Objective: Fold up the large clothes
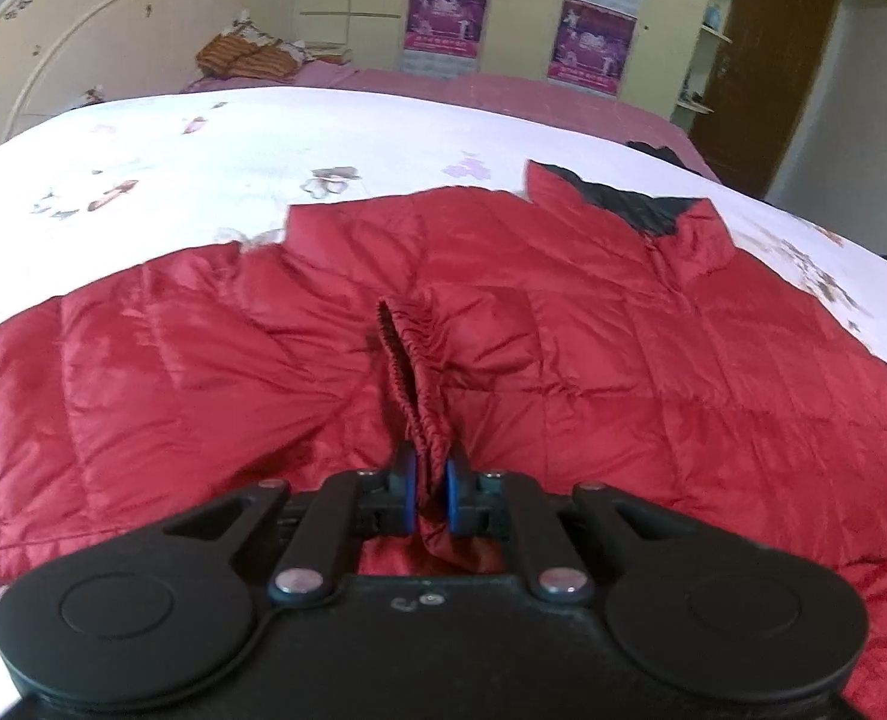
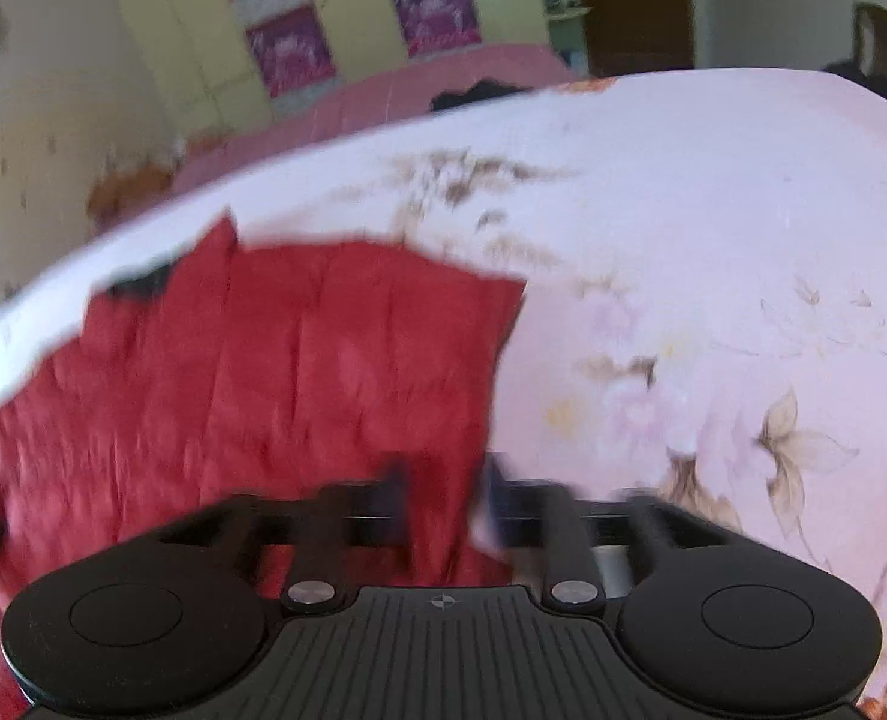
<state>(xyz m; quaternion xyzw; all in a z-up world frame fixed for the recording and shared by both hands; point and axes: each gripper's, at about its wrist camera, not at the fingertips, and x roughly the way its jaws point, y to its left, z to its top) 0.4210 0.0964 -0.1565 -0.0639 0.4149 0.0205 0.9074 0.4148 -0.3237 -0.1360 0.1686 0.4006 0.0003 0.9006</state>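
Spread over the floral bed [image 1: 383, 132] lies a red jacket [image 1: 563, 348]. Left gripper [image 1: 431, 483] pinches its sleeve cuff [image 1: 410, 360]. Right gripper [image 2: 443, 498] hangs parted over the jacket's edge just ahead, gripping nothing.

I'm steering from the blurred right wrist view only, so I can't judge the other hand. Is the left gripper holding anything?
Observer: Yes, the left gripper is shut on the sleeve cuff of the red jacket.
Operator: Which way does the cuff point?
Observer: Away from the gripper, lying over the middle of the jacket's body.
Operator: Is the collar visible there?
Observer: Yes, at the far right, the collar shows a black lining.
Operator: Anything else on the bed?
Observer: A folded orange-striped cloth near the headboard.
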